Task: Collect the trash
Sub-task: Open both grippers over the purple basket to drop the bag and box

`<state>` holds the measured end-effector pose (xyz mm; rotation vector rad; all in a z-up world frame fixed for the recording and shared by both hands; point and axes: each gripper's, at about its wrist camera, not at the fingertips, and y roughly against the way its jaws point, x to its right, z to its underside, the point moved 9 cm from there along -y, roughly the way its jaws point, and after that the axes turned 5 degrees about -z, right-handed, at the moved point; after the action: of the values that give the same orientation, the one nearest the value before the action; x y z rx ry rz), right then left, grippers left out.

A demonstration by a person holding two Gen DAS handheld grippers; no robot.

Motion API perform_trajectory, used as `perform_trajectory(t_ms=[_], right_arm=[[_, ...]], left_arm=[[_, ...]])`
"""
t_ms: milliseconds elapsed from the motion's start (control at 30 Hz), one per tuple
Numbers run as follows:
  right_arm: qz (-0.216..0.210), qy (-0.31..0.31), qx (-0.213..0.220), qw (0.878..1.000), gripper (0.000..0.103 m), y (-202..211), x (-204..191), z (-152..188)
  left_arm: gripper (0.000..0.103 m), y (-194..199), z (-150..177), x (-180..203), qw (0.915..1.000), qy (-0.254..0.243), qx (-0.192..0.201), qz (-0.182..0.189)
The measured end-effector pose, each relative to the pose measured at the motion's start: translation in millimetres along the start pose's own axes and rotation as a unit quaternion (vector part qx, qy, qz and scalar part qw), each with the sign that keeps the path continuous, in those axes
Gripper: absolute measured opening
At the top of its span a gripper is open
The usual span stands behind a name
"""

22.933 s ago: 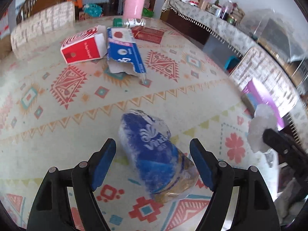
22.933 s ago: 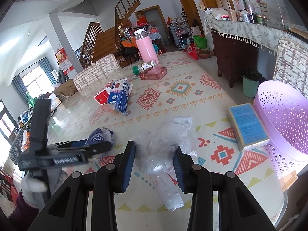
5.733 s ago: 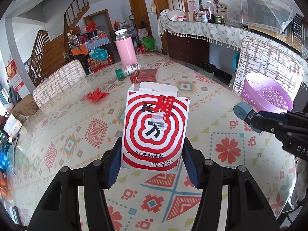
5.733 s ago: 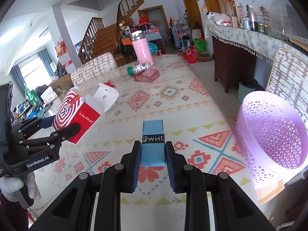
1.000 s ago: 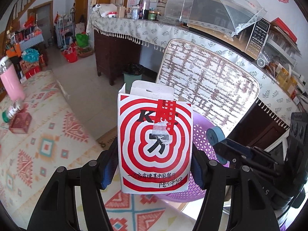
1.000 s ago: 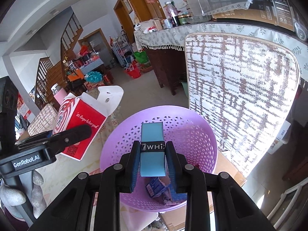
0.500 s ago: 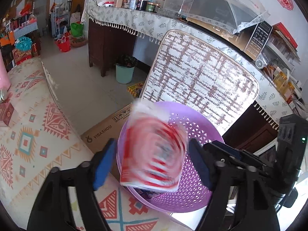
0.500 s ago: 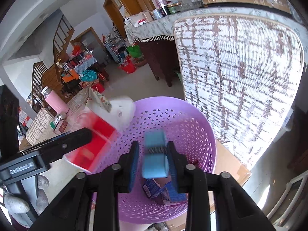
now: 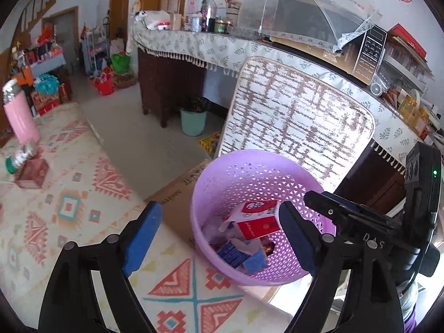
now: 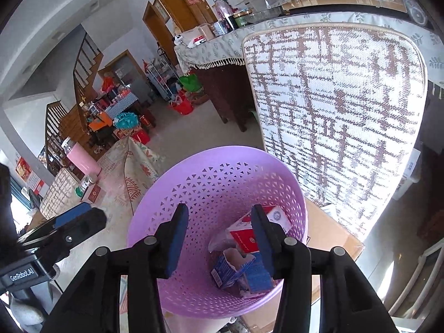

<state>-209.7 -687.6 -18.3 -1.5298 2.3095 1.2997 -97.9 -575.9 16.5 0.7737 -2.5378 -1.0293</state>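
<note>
A purple perforated basket (image 9: 258,172) (image 10: 222,177) stands beside the table edge. Inside it lie a red-and-white carton (image 9: 256,219) (image 10: 245,236), a blue torn box (image 9: 233,254) (image 10: 226,273) and a blue flat box (image 9: 255,262) (image 10: 258,277). My left gripper (image 9: 219,236) is open and empty above the basket's near side. My right gripper (image 10: 219,238) is open and empty right over the basket. The right gripper also shows in the left wrist view (image 9: 347,216), and the left gripper in the right wrist view (image 10: 72,222).
A patterned tablecloth (image 9: 69,208) covers the table at left. On it stand a pink bottle (image 9: 19,116), a green-capped jar (image 9: 16,161) and a red box (image 9: 32,173). A woven chair back (image 9: 297,122) rises behind the basket. A cardboard box (image 9: 177,194) sits under the basket.
Both grippers opened over the basket. The red-and-white carton dropped from the left gripper and the blue flat box from the right; both now lie in the basket.
</note>
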Motion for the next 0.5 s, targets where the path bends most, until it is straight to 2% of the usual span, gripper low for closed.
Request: perform_trajectory(t_ms=[267,433,500], right_arm=[[-0.002,0.004,-0.004,1.0,0.051,7,-12,12],[0.0,0.018,0.002,1.0,0.051,17,-24,17],[0.0,0.022,0.003,1.0,0.051,21,-31,20]], left_arm=[[0.085,31,11,-13,0.9989,-0.006,0.027,-0.038],[0.085,59,15,-22,0.9954,-0.011,0.063,-0.072],[0.09,72,15,-26,0.9922,-0.013,0.084,-0.091]])
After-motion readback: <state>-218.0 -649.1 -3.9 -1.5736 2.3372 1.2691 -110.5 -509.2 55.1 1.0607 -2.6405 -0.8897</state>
